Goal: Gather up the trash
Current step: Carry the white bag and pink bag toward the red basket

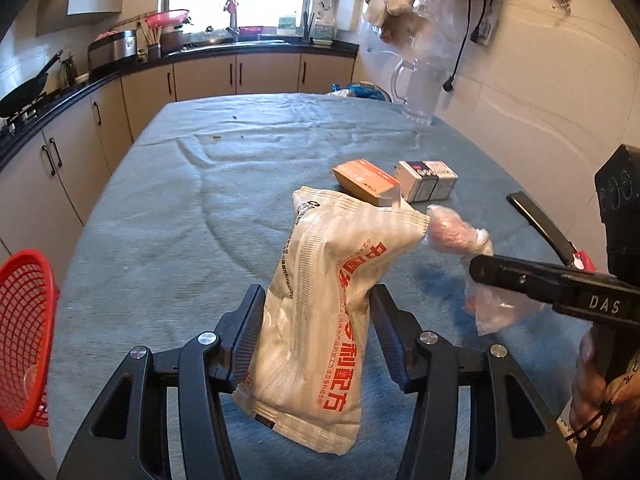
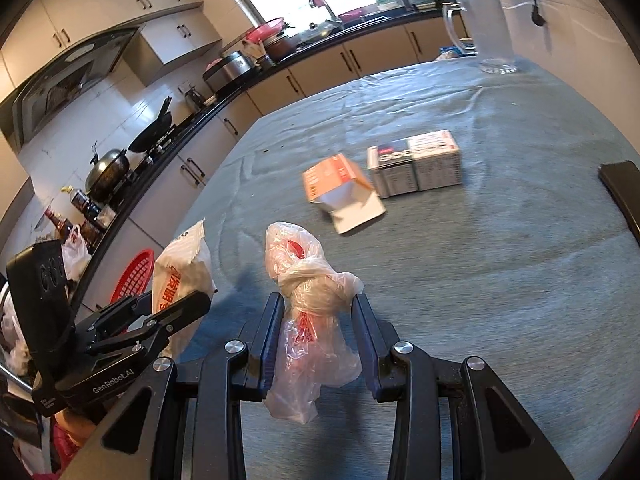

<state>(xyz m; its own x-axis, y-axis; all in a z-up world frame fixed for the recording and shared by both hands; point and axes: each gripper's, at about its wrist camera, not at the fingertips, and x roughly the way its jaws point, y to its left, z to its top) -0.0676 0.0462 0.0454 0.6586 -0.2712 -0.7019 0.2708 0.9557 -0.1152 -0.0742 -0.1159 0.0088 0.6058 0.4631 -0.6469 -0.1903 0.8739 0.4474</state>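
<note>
My left gripper (image 1: 316, 300) is shut on a white wrapper with red print (image 1: 320, 320), held up above the table; the same wrapper (image 2: 182, 276) shows at the lower left of the right wrist view. My right gripper (image 2: 318, 304) is shut on a knotted clear plastic bag with red inside (image 2: 312, 320), also lifted; the bag (image 1: 456, 236) and one black finger (image 1: 520, 280) appear to the right of the wrapper. An orange carton (image 2: 340, 184) with its flap open and a grey-white box (image 2: 416, 168) lie on the blue-grey cloth beyond.
A red mesh basket (image 1: 24, 340) hangs past the table's left edge. A glass jug (image 1: 420, 88) stands at the far right corner. A black flat bar (image 1: 540, 224) lies near the right edge. Kitchen counters (image 1: 120, 68) run along the left and far sides.
</note>
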